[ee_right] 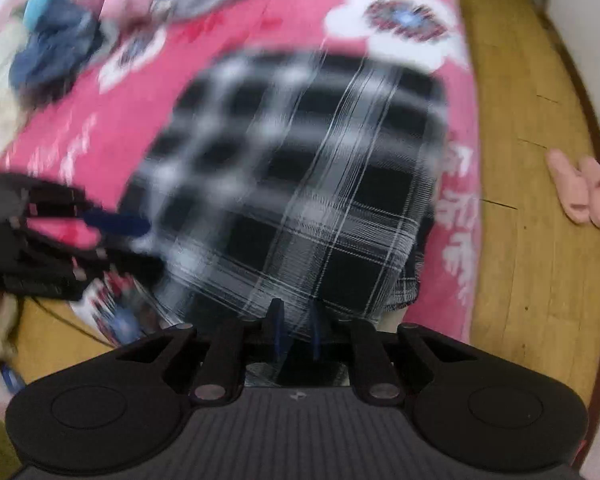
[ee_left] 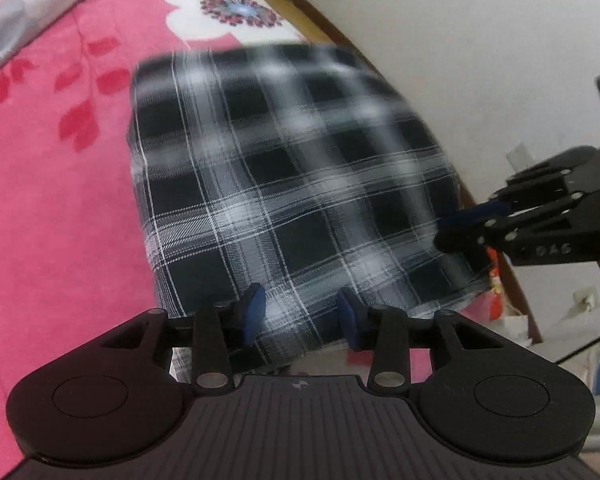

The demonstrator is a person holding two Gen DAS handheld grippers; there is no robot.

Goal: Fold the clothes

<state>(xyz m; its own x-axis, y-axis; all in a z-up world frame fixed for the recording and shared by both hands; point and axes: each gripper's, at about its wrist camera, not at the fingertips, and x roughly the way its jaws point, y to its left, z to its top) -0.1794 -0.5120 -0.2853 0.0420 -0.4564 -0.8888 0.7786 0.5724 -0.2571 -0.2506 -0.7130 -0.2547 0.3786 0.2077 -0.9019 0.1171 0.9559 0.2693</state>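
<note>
Plaid cloth (ee_left: 284,184), black and white, hung between the two grippers over a pink flowered bedspread (ee_left: 52,200), its far part lying on the bed near a white flower print (ee_left: 224,12). On the left, the left gripper (ee_left: 300,316) had its blue pads (ee_left: 254,308) part-way open with the cloth's near edge bunched between them; the pads seemed to press on the fabric, though blur made that hard to confirm. Further right, the right gripper (ee_right: 296,328) stood nearly closed, pinching the same edge at its other corner. Beyond the bed on the right lay a wooden floor (ee_right: 520,160) with a pair of pink slippers (ee_right: 580,188).

The step in hand looked like carrying the held edge across for a fold. To do it well, both corners should travel level and together, keeping the edge taut, so the fold lands square on the part resting on the bed.
</note>
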